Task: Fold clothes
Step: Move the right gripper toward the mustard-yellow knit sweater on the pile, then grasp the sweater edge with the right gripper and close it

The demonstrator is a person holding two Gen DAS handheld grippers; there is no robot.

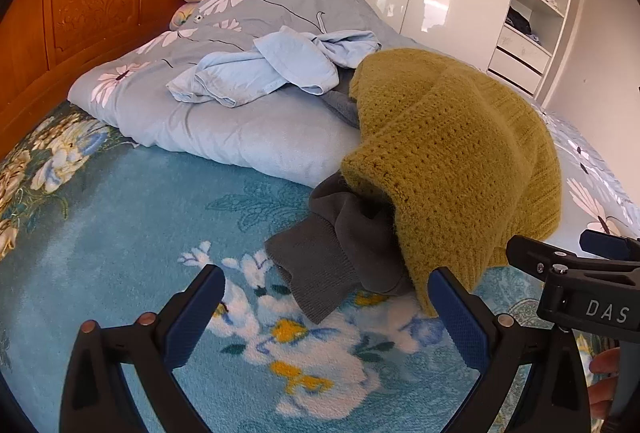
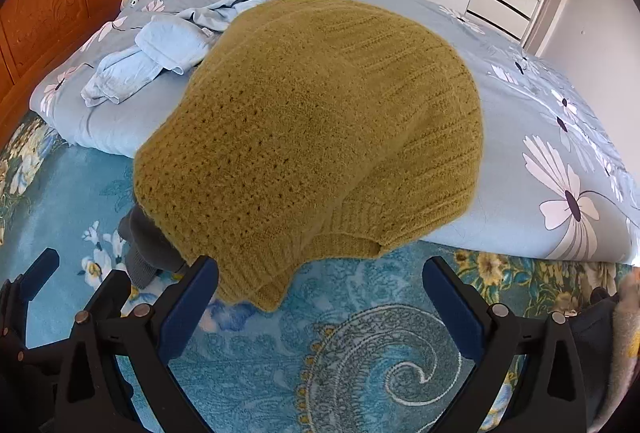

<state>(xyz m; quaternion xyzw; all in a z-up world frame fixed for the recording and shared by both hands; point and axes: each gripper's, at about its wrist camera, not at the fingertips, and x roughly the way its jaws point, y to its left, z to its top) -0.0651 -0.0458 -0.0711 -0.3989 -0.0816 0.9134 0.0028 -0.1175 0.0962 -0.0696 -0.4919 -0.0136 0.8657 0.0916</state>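
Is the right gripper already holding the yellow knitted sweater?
No. The right gripper is open above the blue blanket, and the yellow sweater lies free.

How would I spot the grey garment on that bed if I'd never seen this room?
Find the bunched pale-blue flowered duvet on the bed. At its near edge lies a mustard knitted sweater. The grey garment pokes out from under it onto the turquoise floral blanket: dark, smooth, with a ribbed cuff.

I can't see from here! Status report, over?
Left gripper and right gripper open, empty. Yellow sweater heaped, unfolded, atop grey garment. Nothing blocking.
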